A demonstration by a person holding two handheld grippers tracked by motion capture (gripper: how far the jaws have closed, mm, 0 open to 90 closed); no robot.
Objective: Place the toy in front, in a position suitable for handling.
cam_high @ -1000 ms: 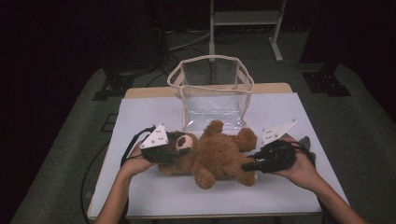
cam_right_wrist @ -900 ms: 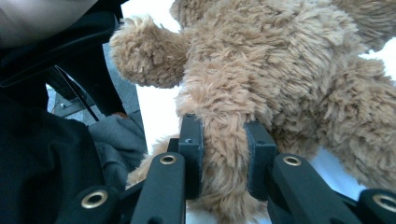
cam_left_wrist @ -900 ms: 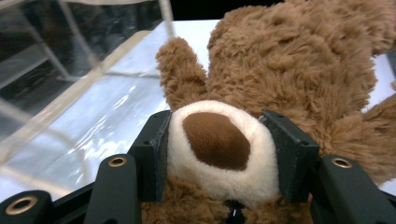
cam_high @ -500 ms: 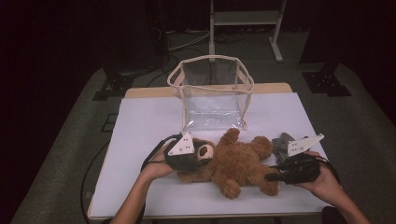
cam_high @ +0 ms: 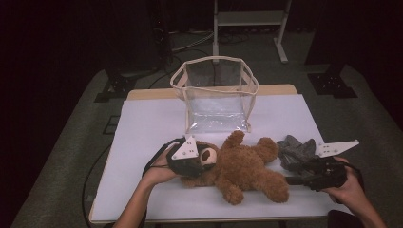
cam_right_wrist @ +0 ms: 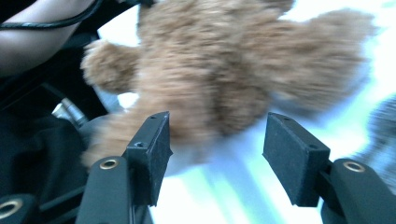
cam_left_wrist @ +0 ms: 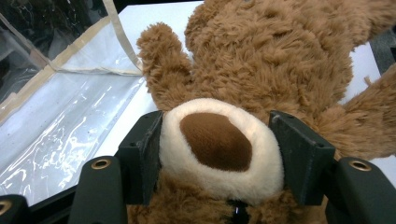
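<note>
So I'm looking down at the white table (cam_high: 142, 123), and the biggest thing on it is the clear bag (cam_high: 216, 92) standing open at the far side, with nothing inside it that I can make out. Just in front of it the teddy bear (cam_high: 242, 168) is lying flat on its back, head toward my left, legs toward my right. A grey cloth (cam_high: 295, 151) is sitting crumpled just beside the bear's far foot.

Progress-wise, I'm reading this as early: the bear is resting on the table near the bag's front, not in it, so the lifting and dropping-in are all ahead of me.

My left gripper (cam_left_wrist: 217, 154) is sitting right at the bear's head, its jaws either side of the muzzle (cam_left_wrist: 219, 144). They've just been opening, and I'm seeing the pads standing beside the plush without squeezing it, so I'm calling that a loose straddle, not a hold.

My right gripper (cam_right_wrist: 217, 154) is hovering off the bear's leg end, low over the table. Its jaws have also just been opening and are standing wide apart with nothing between them; the bear is blurry farther out ahead of them, clear of the pads.
</note>
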